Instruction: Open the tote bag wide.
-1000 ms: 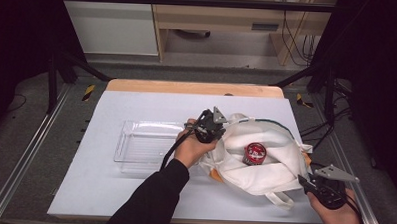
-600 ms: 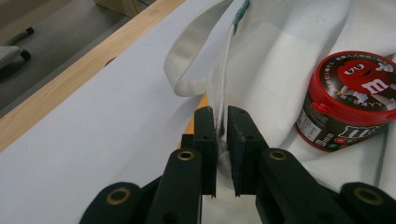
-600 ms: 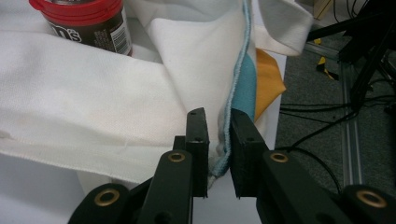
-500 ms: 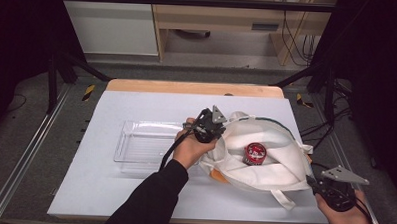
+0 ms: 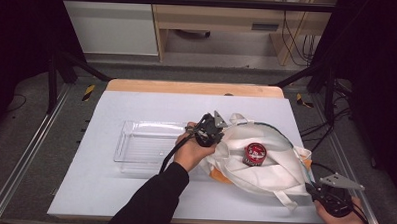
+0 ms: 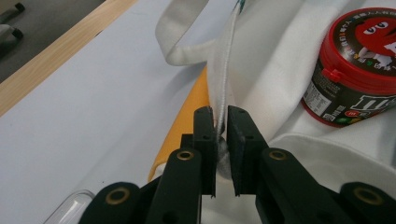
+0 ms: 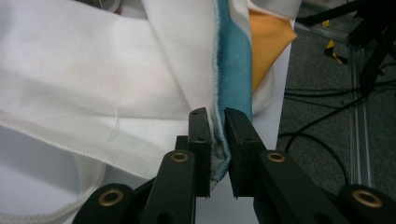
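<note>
A white cloth bag (image 5: 277,167) with orange and teal parts lies on the table's right half. A red-lidded candy can (image 5: 255,153) rests on its cloth, also seen in the left gripper view (image 6: 359,70). My left gripper (image 5: 220,127) is shut on the bag's white hemmed edge (image 6: 223,93) at the bag's left side. My right gripper (image 5: 315,188), near the table's front right corner, has just been closing, and its jaws now pinch the bag's teal-trimmed edge (image 7: 231,70).
A clear plastic tray (image 5: 123,139) stands left of the bag, beside my left hand. The white table top (image 5: 108,199) ends in a wooden strip at the back. Cables and metal rails run along the floor to the right (image 7: 327,116).
The right hand has shifted slightly to the right at the front corner, with the bag's edge in its jaws. The left hand and the can have stayed put.
</note>
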Available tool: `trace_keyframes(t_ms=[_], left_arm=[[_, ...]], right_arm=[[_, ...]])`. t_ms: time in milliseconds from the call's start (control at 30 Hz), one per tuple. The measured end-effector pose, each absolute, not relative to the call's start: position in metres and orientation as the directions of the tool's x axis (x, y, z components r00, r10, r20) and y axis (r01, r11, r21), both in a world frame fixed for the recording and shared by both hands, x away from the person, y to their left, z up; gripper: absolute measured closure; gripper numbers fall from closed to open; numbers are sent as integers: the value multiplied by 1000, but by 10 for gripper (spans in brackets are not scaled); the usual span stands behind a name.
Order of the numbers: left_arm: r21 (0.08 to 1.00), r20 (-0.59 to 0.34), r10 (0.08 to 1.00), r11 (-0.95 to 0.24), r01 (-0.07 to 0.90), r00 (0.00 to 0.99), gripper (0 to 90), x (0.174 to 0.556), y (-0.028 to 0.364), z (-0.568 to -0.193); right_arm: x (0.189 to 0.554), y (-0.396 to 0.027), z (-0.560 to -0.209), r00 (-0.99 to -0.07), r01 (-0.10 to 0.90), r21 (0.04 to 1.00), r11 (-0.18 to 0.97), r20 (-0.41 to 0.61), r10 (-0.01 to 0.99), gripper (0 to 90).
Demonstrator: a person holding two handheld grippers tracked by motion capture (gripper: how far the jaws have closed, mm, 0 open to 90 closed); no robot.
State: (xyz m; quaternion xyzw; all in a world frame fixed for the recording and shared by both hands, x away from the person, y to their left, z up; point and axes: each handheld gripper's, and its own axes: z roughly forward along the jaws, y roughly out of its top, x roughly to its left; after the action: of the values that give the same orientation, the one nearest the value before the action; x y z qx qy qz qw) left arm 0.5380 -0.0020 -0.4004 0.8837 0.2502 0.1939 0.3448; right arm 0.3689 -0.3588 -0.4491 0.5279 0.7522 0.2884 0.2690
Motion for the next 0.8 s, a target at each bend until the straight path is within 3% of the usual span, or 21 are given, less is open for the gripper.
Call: trace_keyframes(t_ms=[100,267,400,800], left_arm=[[732,167,586,-612,299,793,798,535,-1,-399],[771,191,600,-581,259,777,636,526,1,-392],[789,189,602,-563,245,776,536,516,3,-384],[828,173,584,-523,204,793,479,483,22,-370]], right_arm=[[366,-360,-443,-303,609,746,269,-95,948,775],[362,-360,-429,-323,530,800,281,-116,939,584],[363,-355,-416,-335,486,820,302,-144,931,486],[395,-332,-381,-410,415,821,393,-217,886,402]])
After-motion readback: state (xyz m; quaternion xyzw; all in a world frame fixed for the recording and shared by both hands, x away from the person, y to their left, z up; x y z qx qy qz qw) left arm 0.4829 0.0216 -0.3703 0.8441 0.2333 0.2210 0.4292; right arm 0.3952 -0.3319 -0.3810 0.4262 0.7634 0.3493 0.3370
